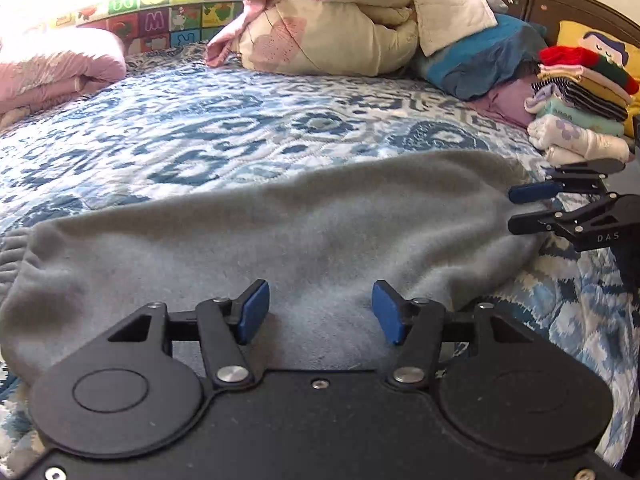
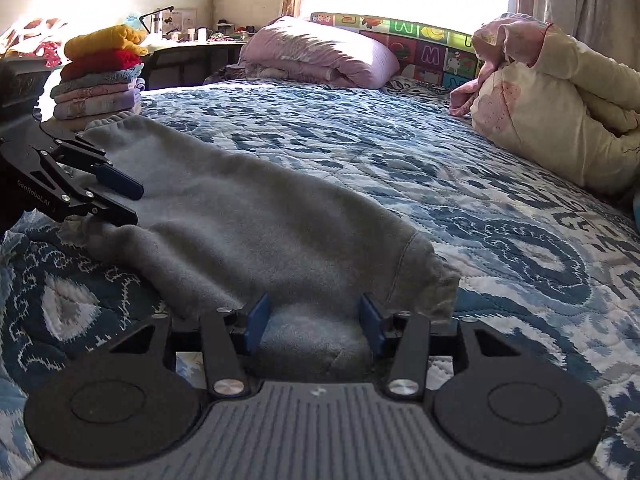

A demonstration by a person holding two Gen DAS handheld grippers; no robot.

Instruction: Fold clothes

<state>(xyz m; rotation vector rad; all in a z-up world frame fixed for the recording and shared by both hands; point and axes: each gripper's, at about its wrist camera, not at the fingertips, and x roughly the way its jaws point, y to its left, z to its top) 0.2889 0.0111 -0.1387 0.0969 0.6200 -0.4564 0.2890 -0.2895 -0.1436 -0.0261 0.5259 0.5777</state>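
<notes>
Lying flat on the blue patterned bedspread [image 1: 208,136], the grey garment [image 1: 280,232] stretches between the 2 grippers. Its near edge sits under the left gripper [image 1: 320,312], whose fingers are spread apart over the cloth. The right gripper [image 2: 316,316] is also spread wide, with the garment's end bunched between its fingers. A stack of folded clothes [image 1: 580,108] sits beyond it.

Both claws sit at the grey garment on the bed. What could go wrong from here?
The right claw is open around a bunched cuff end of the grey garment; closing may catch only one layer. The left claw is open over mid-fabric, so it might also pinch the quilt. A wide fold could knock the folded stack.
</notes>
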